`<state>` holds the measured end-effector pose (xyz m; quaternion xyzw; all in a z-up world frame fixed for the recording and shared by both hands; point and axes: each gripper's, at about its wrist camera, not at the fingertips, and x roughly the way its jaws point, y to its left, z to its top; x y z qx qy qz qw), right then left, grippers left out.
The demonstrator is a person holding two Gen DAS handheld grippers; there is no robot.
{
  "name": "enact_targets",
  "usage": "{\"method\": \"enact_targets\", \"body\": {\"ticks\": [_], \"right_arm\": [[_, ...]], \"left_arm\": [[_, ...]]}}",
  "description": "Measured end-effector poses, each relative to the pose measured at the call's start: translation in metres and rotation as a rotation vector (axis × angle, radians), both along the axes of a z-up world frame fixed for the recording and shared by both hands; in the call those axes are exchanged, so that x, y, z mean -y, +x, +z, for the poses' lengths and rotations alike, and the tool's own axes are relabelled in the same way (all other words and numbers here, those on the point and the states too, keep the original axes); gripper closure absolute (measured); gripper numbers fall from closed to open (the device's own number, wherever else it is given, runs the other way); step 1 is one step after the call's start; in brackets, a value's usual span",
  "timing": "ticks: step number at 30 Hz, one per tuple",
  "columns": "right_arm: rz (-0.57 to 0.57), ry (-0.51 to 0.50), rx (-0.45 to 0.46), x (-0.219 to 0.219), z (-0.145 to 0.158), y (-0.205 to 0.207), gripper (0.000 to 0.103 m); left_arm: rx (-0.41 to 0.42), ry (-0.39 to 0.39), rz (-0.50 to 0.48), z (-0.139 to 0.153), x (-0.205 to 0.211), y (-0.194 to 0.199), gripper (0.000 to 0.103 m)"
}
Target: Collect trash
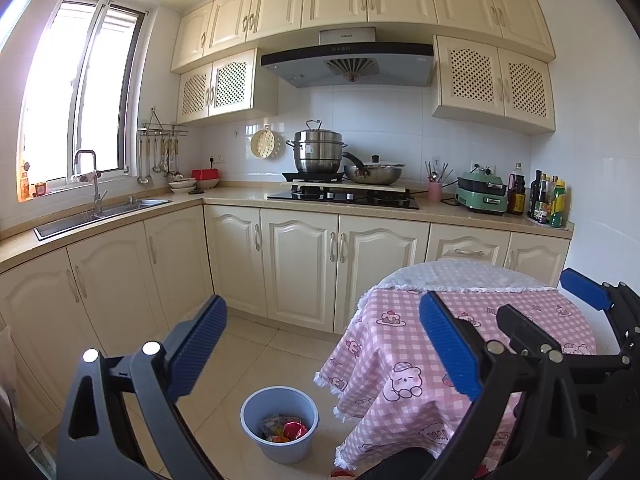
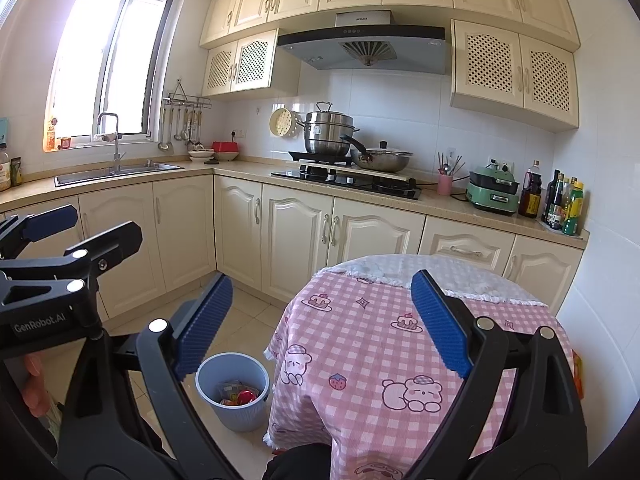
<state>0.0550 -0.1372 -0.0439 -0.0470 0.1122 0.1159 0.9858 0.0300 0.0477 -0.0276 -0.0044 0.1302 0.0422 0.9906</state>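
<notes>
Blue plastic bin (image 1: 279, 424) stands on the tiled floor just beside a round table (image 2: 360, 344) draped in pink checked cloth; bright wrappers (image 1: 286, 428) already lie inside it. Both tools hang above, empty: the left gripper (image 1: 320, 344) has its jaws spread wide, and the right gripper (image 2: 320, 328) is likewise released. No loose trash shows on the cloth, so the sensible step is probably to scan the floor and table edge slowly before reaching. Kitchen cabinets (image 1: 300, 264) line the wall behind.
</notes>
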Motion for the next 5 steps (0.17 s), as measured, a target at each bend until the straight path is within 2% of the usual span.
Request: {"method": "enact_targets", "body": {"ticks": [5], "right_arm": [[-0.018, -0.010, -0.013, 0.0030, -0.0056, 0.0081, 0.014]], "left_arm": [[-0.022, 0.003, 0.002, -0.0061, 0.0003, 0.0073, 0.008]]}}
